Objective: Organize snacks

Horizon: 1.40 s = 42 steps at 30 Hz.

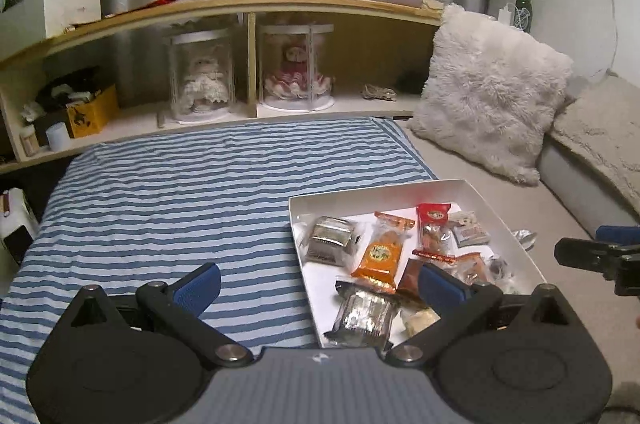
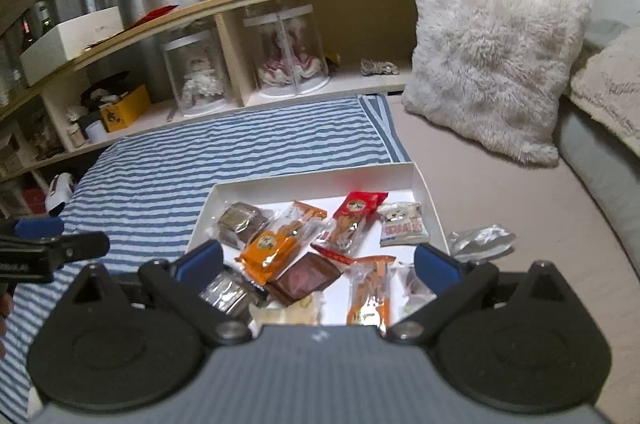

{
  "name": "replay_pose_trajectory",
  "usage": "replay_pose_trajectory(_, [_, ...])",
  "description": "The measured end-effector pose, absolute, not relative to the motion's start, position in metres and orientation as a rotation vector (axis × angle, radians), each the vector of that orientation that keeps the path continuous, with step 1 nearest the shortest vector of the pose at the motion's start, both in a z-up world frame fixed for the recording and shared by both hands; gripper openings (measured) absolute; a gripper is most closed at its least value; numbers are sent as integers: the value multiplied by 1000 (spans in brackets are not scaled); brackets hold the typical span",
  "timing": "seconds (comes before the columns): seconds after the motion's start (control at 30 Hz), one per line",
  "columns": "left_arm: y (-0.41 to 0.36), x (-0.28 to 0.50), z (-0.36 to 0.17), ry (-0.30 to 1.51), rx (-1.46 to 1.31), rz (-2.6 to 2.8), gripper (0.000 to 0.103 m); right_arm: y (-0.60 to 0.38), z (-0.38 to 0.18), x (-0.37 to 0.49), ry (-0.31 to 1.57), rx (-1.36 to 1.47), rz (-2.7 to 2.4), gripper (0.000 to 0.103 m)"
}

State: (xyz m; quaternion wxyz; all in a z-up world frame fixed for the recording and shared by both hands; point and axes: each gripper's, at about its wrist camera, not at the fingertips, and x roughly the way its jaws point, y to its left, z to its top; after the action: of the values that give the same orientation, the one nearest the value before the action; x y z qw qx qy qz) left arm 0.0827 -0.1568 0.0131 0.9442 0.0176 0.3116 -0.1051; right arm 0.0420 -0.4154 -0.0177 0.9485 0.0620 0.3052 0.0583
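Lying in the white tray [image 2: 420, 180] are most of the snacks: an orange packet [image 2: 272, 250], a red packet [image 2: 354, 214], a brown pouch [image 2: 306, 278], two foil-wrapped blocks [image 2: 240, 220] and a small white packet [image 2: 402, 226]. One crumpled silver wrapper [image 2: 482, 242] lies outside, just beside the right wall of the tray, on the grey cover.

These packets are probably light and soft, with smooth plastic film that can slip. I judge the contents are brittle, so a hard squeeze may crush them. The flat sealed end of a packet seems the best place for taking hold, because it is thin and nothing breaks there.

The right gripper [image 2: 318, 262] hovers over the near part of the tray with its jaws wide apart and empty. The left gripper [image 1: 320, 282] is also spread open and holds nothing, over the left wall of the tray.
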Motion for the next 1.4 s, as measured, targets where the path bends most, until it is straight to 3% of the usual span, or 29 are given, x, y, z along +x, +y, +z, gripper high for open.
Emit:
replay_pose_trajectory(0.57, [-147,21,-3,571,62,-166,103,-397,-32,-32,584,38,108,102])
replay_pose_trajectory(1.4, [-136,8,-24,554,27,-126,103,-390,-50,-36,536,8,94,102])
